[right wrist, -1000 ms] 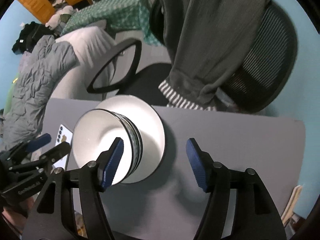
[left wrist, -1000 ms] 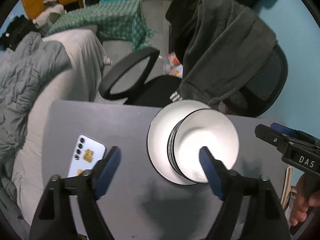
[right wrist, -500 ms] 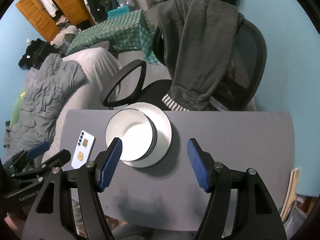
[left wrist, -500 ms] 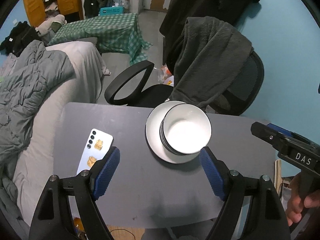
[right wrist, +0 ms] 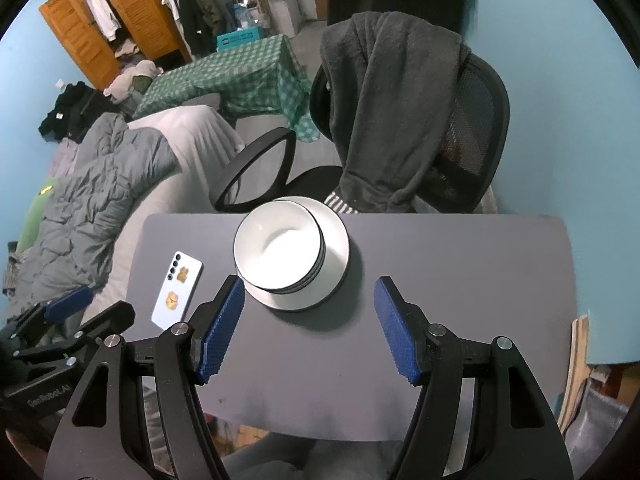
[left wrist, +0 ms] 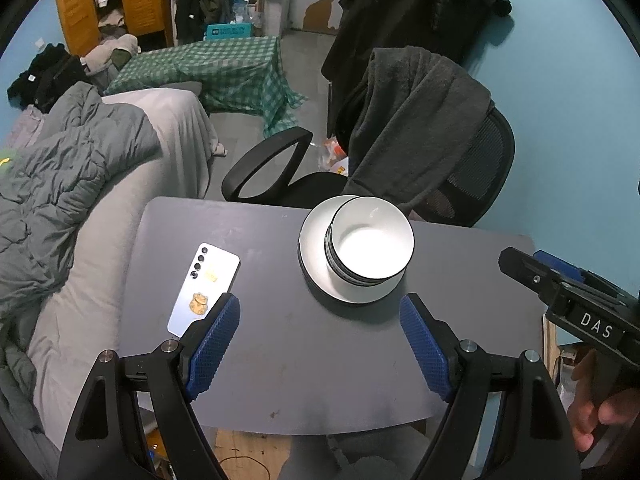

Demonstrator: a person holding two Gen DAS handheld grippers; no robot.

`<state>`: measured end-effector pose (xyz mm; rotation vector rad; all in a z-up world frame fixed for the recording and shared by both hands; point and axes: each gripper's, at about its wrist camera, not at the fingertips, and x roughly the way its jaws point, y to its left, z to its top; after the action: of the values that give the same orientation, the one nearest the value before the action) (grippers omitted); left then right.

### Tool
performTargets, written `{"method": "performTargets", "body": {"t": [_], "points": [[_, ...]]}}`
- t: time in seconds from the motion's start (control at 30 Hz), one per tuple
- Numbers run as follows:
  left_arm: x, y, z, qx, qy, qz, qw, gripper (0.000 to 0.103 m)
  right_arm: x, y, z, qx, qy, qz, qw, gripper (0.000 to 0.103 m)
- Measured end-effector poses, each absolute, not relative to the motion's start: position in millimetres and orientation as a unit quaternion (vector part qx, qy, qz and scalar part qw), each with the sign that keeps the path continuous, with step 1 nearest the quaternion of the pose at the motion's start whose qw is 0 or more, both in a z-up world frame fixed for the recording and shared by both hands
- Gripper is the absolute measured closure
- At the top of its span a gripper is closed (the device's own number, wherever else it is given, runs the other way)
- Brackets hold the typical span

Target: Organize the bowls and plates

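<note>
A stack of white bowls with black rims (left wrist: 370, 248) stands on a white plate (left wrist: 312, 240) at the far middle of the grey table (left wrist: 300, 360). The bowls (right wrist: 276, 248) and plate (right wrist: 338, 248) also show in the right wrist view. My left gripper (left wrist: 320, 320) is open and empty, held high above the table, nearer than the stack. My right gripper (right wrist: 308, 300) is open and empty, also high and nearer than the stack. Each gripper shows at the edge of the other's view.
A light blue phone (left wrist: 204, 288) lies face down on the table's left part. A black office chair with a dark garment (left wrist: 420, 132) stands behind the table. A bed with a grey duvet (left wrist: 60, 184) lies to the left. A blue wall is at right.
Both grippers have pulled up and back from the stack, which now looks smaller and farther. Bowls and plate have not moved. Both grippers stay open.
</note>
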<state>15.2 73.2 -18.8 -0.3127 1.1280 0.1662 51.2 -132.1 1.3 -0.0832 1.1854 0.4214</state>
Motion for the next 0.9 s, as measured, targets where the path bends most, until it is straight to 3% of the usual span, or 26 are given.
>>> {"method": "performTargets", "body": {"t": [0.9], "points": [[1,55,7,-0.129,0.522,0.098,0.838,0.02,35,-139,16,-0.045,0.541,0.206,0.814,0.037]]}}
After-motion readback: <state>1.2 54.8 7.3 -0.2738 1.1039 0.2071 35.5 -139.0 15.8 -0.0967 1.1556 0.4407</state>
